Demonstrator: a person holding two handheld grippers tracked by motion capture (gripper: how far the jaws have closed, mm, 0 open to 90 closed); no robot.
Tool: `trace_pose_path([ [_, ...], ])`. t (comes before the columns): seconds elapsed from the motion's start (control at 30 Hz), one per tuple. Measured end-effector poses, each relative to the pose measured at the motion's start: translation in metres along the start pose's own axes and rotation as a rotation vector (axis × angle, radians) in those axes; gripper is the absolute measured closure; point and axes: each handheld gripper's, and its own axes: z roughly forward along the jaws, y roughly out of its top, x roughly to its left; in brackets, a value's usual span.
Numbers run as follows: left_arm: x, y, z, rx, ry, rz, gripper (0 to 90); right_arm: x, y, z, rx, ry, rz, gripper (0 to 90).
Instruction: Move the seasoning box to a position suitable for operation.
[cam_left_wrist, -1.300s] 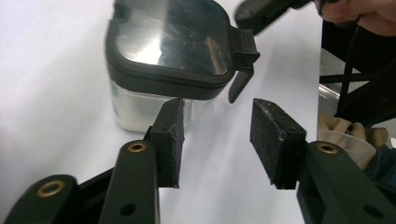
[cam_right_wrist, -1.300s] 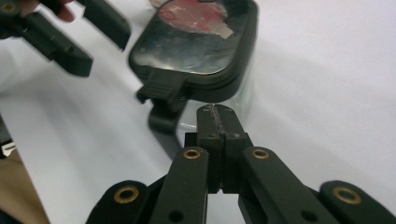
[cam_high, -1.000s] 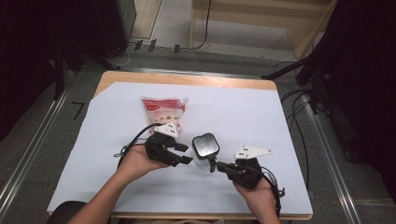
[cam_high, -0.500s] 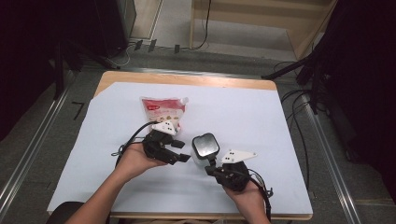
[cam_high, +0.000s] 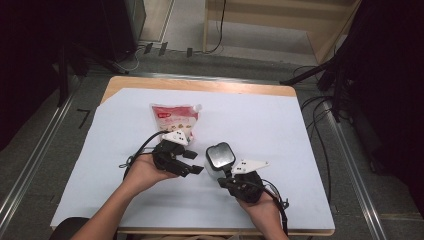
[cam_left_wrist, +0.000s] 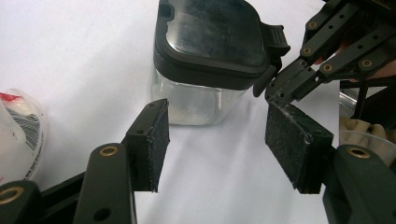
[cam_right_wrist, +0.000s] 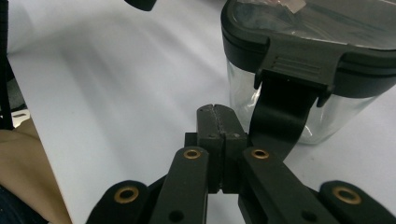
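A clear jar (cam_high: 218, 161) with a dark clip-on lid is seen standing upright on the white-covered table (cam_high: 300, 145), near the person's edge and between the two hands. Its long axis runs straight up, with the lid on top and the lid's latch tab turned toward the near right.

In the high view a red and white pouch (cam_high: 173, 119) is shown lying flat, farther away and to the left of the jar. In the left gripper view the jar's clear wall and a pale filling low inside are made out. In the right gripper view the latch tab (cam_right_wrist: 292, 70) is seen close up, hanging down over the jar's rim.

The left hand-held gripper (cam_high: 192, 162) is held just left of the jar with its jaws spread; they have just been opening, and nothing is pinched between them. The right hand-held gripper (cam_high: 227, 172) is pressed together, its tips at the latch tab; whether they touch it cannot be told.
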Motion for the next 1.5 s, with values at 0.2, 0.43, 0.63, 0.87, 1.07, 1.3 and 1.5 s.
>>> trace_pose_path([
  [0.2, 0.000, 0.000, 0.001, 0.002, -0.017, -0.002, 41.1, -0.005, -0.001, -0.002, 0.002, -0.012, 0.014, 90.0],
  [0.43, -0.001, 0.001, 0.004, 0.009, -0.024, 0.015, 41.2, -0.017, -0.002, -0.007, 0.000, -0.037, 0.050, 90.0],
  [0.63, -0.001, 0.002, 0.007, 0.014, -0.031, 0.016, 43.0, -0.026, -0.003, -0.012, -0.006, -0.051, 0.072, 90.0],
  [0.87, -0.002, 0.005, 0.011, 0.019, -0.046, 0.010, 44.1, -0.034, -0.006, -0.018, -0.009, -0.066, 0.100, 90.0],
  [1.07, -0.002, 0.007, 0.014, 0.030, -0.035, 0.024, 44.0, -0.044, -0.008, -0.024, 0.001, -0.094, 0.126, 90.0],
  [1.3, -0.002, 0.010, 0.020, 0.031, -0.049, 0.004, 47.0, -0.057, -0.007, -0.035, -0.006, -0.105, 0.160, 90.0],
  [1.5, 0.001, 0.013, 0.027, 0.006, -0.035, 0.041, 41.9, -0.068, -0.004, -0.036, -0.001, -0.112, 0.161, 90.0],
])
